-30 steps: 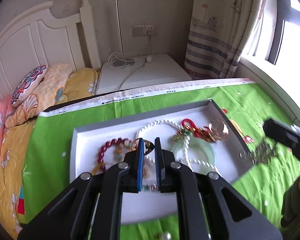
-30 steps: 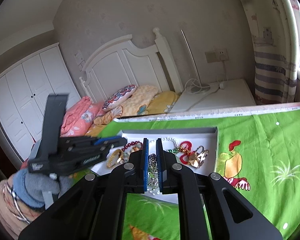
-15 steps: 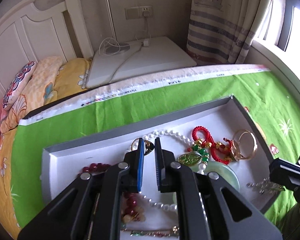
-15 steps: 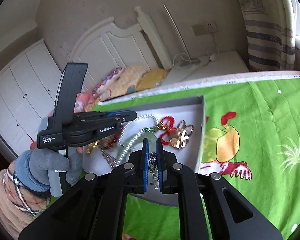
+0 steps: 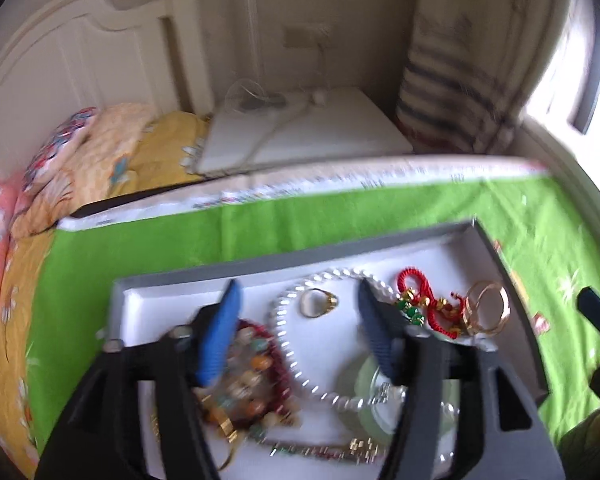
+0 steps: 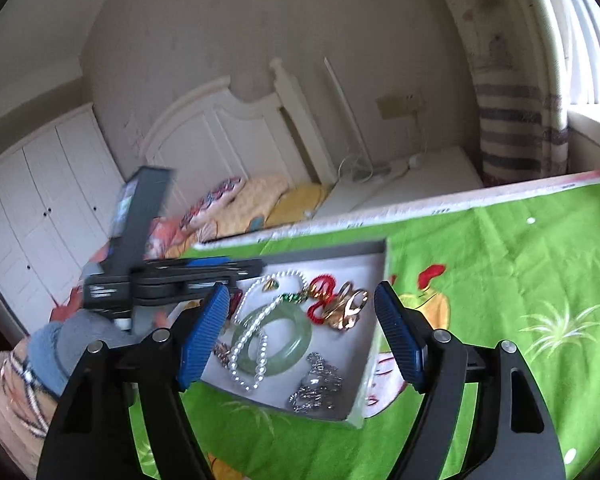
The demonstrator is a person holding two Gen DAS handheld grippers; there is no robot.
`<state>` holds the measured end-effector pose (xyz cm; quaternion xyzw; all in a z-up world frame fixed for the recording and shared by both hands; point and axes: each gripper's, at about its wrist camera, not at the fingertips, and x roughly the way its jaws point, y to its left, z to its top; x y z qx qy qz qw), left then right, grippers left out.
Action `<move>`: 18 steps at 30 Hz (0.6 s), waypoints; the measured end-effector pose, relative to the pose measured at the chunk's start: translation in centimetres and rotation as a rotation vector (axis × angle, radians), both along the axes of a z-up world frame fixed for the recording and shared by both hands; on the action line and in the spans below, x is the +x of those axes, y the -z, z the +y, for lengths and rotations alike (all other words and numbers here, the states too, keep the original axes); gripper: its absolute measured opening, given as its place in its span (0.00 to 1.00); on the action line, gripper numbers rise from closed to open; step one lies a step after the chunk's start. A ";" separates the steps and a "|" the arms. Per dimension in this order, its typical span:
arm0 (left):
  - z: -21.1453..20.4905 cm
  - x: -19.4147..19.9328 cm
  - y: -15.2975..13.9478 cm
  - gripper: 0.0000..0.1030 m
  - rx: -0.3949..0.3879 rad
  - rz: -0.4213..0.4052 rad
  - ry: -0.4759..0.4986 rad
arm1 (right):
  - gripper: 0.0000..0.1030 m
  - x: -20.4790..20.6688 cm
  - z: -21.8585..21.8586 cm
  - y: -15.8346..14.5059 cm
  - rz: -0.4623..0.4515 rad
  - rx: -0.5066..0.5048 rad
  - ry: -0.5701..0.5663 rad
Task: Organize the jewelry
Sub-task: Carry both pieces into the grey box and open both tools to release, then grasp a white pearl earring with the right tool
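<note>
A grey-rimmed white tray (image 5: 260, 272) (image 6: 374, 344) lies on the green cloth and holds jewelry. In it I see a pearl necklace (image 5: 290, 344) (image 6: 256, 336), a gold ring (image 5: 318, 303), a red cord charm (image 5: 418, 292) (image 6: 320, 292), gold bangles (image 5: 486, 308) (image 6: 348, 308), a jade bangle (image 6: 274, 340), a red bead bracelet (image 5: 260, 364) and a silver chain (image 6: 316, 388) near the front corner. My left gripper (image 5: 298, 332) is open above the tray, empty. My right gripper (image 6: 300, 336) is open above the tray, empty. The left gripper (image 6: 204, 270) shows in the right wrist view.
The green patterned cloth (image 6: 500, 280) covers the table. Behind it stand a bed with pillows (image 5: 60, 160), a white nightstand (image 5: 300, 128) with cables and a striped curtain (image 5: 460, 100). A white wardrobe (image 6: 40, 208) is at the left.
Both grippers went from shut to open. The right one let go of the silver chain, which now lies in the tray's front corner. The left gripper moved closer over the tray.
</note>
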<state>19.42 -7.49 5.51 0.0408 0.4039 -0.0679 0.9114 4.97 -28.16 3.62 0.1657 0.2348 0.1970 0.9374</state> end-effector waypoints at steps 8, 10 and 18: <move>6.7 -11.9 -3.1 0.98 -0.096 -0.191 -0.211 | 0.69 -0.4 -1.5 0.4 -0.025 0.023 0.104; 7.3 -14.5 -1.9 0.98 -0.054 -0.155 -0.205 | 0.69 -0.7 -1.7 0.5 -0.035 0.042 0.113; 8.4 -19.9 3.3 0.98 -0.066 -0.005 -0.151 | 0.69 -2.9 1.8 -0.3 0.085 0.064 -0.018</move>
